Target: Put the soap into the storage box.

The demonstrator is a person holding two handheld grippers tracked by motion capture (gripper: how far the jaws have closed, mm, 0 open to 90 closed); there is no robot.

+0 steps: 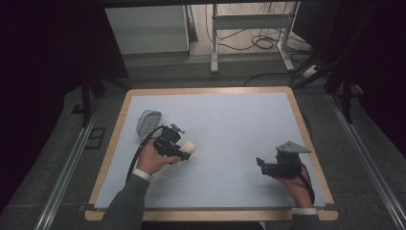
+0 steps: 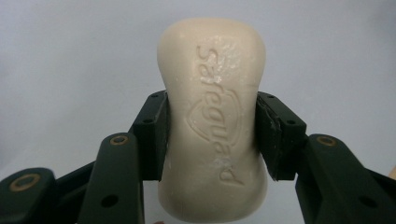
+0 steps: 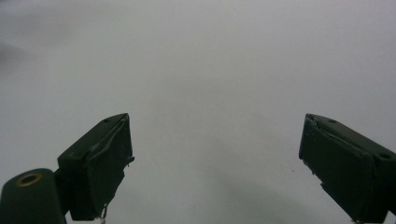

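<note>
One bar of soap point(image 2: 212, 121), cream-coloured and waisted in the middle, is pinched in the left gripper point(image 2: 211, 135). In the left gripper view its jaws press on the bar's two narrow sides at the waist, and the bar's long axis runs straight out along the jaws, one rounded end toward the camera and the other pointing away over the table point(image 2: 65, 56). The embossed word "safeguard" runs along that long axis on the broad face, which is turned up to the camera.

In the high view the soap point(image 1: 189, 146) sticks out of the left gripper point(image 1: 184, 152) toward the table's right side. One grey, clear-looking oval dish point(image 1: 149, 120) lies just beyond and left of the soap, near the table's left edge point(image 1: 111, 149); whether it is a soap dish or a lid cannot be told.

The right gripper point(image 1: 260, 162) is held well to the right of the soap, near the table's right edge, its jaws pointing left toward the soap. In the right gripper view point(image 3: 215, 163) the two jaws stand wide apart with bare tabletop between them.

There are two grippers, one soap bar and one dish.
</note>
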